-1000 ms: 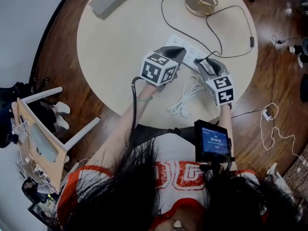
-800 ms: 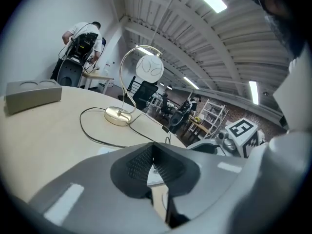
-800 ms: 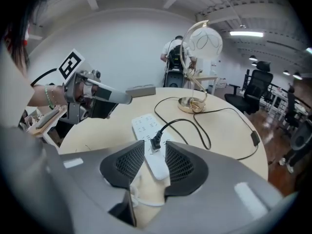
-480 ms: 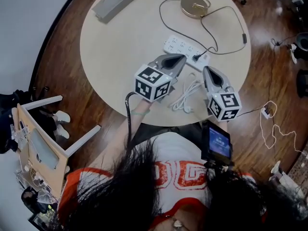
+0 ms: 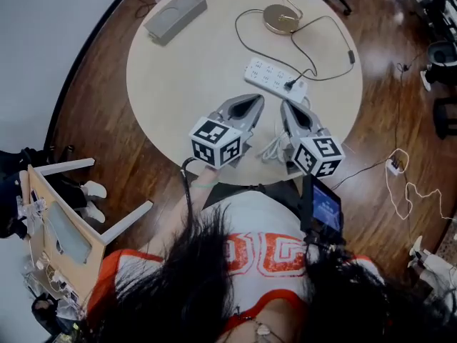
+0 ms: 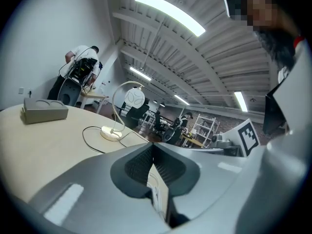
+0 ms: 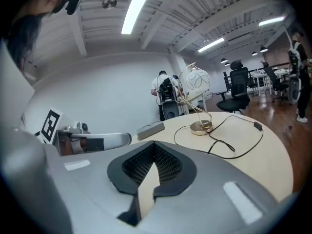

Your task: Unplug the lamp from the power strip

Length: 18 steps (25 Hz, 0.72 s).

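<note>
- Plug [image 5: 290, 86]: black, at the near-right end of the power strip [image 5: 270, 71]. Appears seated in its socket, but it is small in the head view, so this is not certain.
- Lamp cord [image 5: 335, 73]: runs from the plug in a wide loop back to the lamp base [image 5: 280, 18] at the far side of the table [image 5: 193, 70].
- Change, R gripper [image 5: 288, 108]: one sec ago it stood at the plug w/ jaws wide. It is now drawn back toward the person, tips near the strip but apart from it.
- R jaws: fully together, pads meeting, nothing between them per the right gripper view.
- Change, L gripper [image 5: 250, 106]: it lay on the strip's near edge before and is now also withdrawn. Jaws closed, nothing gripped.
- Strip and lamp: layout relative to each other looks unchanged.
- White coiled cord [image 5: 275, 147]: lies at the near table edge, between the two grippers.
- Assessment: R jaws likely closed w/o catching the plug. The lamp looks connected, so the task is not done.
- Next move: re-approach req'd. Open R, straddle the plug body, and hold the strip down w/ L.
</note>
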{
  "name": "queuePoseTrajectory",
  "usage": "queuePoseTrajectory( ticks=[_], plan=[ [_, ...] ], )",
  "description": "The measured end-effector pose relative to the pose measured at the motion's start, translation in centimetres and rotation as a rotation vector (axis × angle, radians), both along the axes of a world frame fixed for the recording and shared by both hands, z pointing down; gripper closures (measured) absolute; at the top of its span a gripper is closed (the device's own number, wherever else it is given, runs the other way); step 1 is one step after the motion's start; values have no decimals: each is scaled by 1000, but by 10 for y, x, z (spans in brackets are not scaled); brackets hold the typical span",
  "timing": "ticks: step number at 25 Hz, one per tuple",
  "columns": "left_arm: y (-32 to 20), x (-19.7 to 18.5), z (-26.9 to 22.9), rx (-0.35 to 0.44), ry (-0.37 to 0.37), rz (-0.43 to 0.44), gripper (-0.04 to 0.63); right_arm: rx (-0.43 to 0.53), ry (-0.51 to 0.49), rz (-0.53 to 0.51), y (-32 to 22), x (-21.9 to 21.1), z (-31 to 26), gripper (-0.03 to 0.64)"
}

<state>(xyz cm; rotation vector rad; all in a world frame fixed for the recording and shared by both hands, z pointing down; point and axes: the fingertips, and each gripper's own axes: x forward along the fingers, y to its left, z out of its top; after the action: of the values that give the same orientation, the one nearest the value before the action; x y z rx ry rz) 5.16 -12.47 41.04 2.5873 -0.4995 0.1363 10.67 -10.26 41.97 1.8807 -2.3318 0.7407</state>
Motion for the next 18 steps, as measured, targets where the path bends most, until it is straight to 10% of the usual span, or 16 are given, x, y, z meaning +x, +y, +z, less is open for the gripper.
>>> queuePoseTrajectory(
  ticks=[18],
  plan=[
    [15,-14,-15,-20,67,32,595,-11,78,17,4,-29,-17,617]
  ],
)
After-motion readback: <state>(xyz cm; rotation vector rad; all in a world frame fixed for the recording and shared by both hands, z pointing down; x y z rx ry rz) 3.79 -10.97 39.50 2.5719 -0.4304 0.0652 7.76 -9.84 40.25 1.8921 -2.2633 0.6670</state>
